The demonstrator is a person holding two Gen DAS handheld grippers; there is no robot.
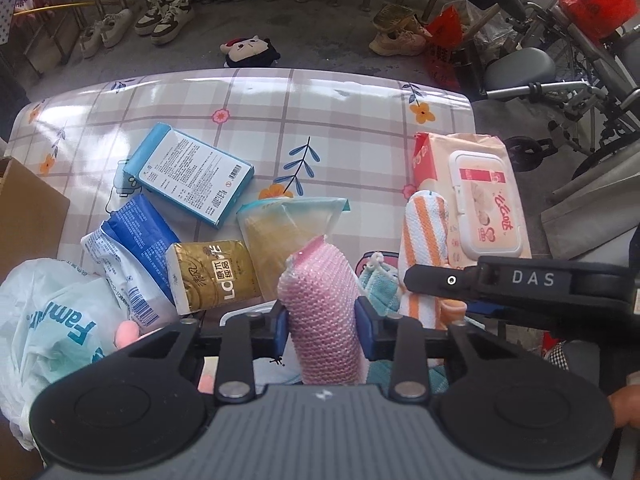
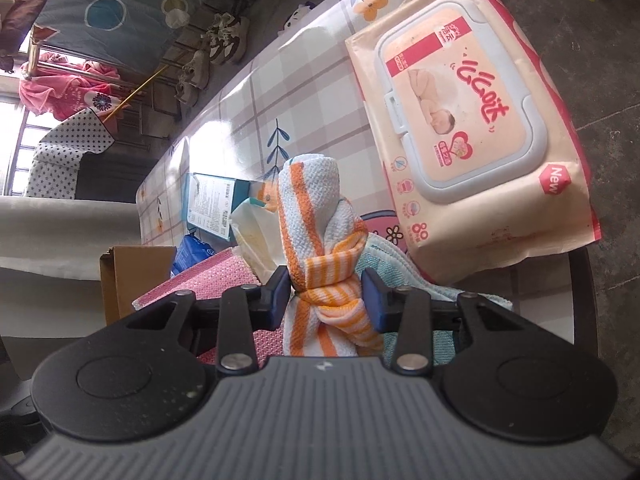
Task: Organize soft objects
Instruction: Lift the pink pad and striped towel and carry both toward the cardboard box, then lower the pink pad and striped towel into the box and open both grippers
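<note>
Tabletop (image 1: 256,96) w/ checked cloth carries the lot. Wipes pack (image 1: 486,196) lies at its right edge; blue box (image 1: 192,172) sits mid-tabletop, gold tissue pack (image 1: 212,280) nearer the front edge. Left claw (image 1: 322,326) pinches a pink sponge roll (image 1: 320,312), upright, above the front edge. Right claw (image 2: 327,294) pinches a knotted orange-striped towel (image 2: 320,240), just beside the wipes pack.

Bright daylight, blown-out window (image 2: 12,128) far left of the right claw, white glare patches on the glossy bench (image 1: 256,92) beyond the left claw, soft shadows, strong fisheye bending at edges, slight softness throughout
</note>
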